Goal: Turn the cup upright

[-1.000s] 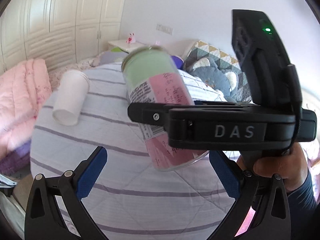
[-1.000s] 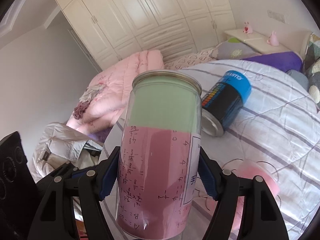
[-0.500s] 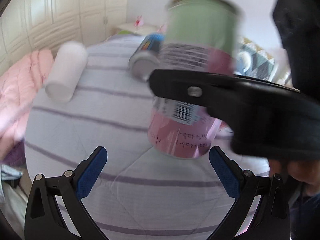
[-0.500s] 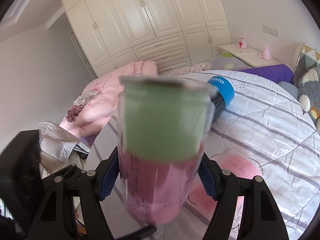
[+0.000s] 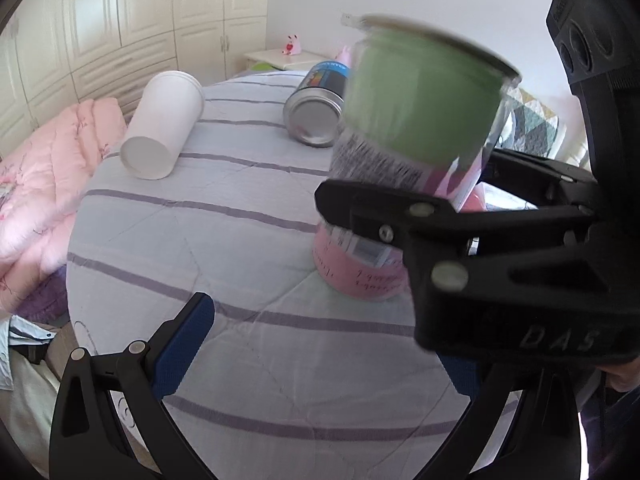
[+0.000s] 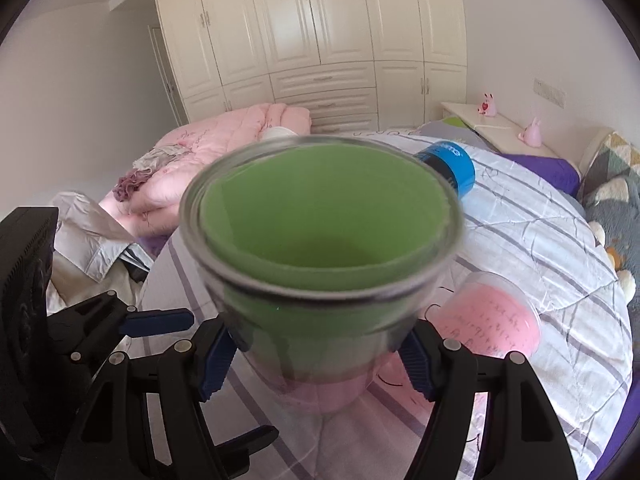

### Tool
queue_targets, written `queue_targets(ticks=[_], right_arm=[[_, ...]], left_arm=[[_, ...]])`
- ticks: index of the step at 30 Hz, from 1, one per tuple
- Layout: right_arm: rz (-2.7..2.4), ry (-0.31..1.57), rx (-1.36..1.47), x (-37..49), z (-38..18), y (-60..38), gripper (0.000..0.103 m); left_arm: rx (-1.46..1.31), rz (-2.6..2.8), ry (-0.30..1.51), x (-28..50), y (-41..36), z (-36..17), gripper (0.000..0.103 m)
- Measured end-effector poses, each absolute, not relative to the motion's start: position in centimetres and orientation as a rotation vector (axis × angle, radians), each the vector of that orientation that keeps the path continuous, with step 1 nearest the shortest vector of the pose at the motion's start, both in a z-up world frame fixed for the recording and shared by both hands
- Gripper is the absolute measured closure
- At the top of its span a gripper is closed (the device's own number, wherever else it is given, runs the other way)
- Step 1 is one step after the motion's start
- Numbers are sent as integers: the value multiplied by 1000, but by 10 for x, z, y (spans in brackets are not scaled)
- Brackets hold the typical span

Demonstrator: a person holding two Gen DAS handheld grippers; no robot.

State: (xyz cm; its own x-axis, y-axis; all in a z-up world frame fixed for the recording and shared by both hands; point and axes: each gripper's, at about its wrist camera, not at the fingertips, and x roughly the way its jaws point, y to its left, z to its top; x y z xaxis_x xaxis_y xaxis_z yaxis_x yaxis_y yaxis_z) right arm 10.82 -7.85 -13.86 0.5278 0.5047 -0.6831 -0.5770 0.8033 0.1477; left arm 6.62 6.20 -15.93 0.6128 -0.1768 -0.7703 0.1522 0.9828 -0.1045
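My right gripper (image 6: 316,356) is shut on a clear cup (image 6: 320,248) lined with green and pink paper. The cup stands mouth up, tilted toward the right wrist camera, and its pink base (image 5: 360,280) rests on or sits just above the striped bedspread (image 5: 240,360). In the left wrist view the right gripper (image 5: 440,240) clamps the cup (image 5: 420,112) at mid height. My left gripper (image 5: 320,360) is open and empty, in front of the cup.
A white paper cup (image 5: 162,124) lies on its side at the far left. A blue-capped can (image 5: 316,108) lies on its side behind the cup. Another pink-lined clear cup (image 6: 496,316) lies to the right. A pink duvet (image 5: 36,184) lies at the left.
The right gripper has turned the cup from mouth-down, bottom up, to mouth-up and lowered it toward the bedspread. The left gripper has stayed open.
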Motion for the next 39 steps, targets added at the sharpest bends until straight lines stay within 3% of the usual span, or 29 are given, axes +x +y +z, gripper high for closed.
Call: queue_targets(ticks=[8,9,25,39], right_arm=[[639,779,-126,93,-125,-77,27],[635,773,-126,90,-122,-78,23],[399,658,-84,15,-33,-140,20],[267,629,3,-1,-17,-181,20]], left_arm=[[-27,-189,848,48,63,-141,0],[-24,-189,832,43,62,-136,0],[28,-117,690,1,39,-62,0],[68,-153,632,-16,8,-39,0]])
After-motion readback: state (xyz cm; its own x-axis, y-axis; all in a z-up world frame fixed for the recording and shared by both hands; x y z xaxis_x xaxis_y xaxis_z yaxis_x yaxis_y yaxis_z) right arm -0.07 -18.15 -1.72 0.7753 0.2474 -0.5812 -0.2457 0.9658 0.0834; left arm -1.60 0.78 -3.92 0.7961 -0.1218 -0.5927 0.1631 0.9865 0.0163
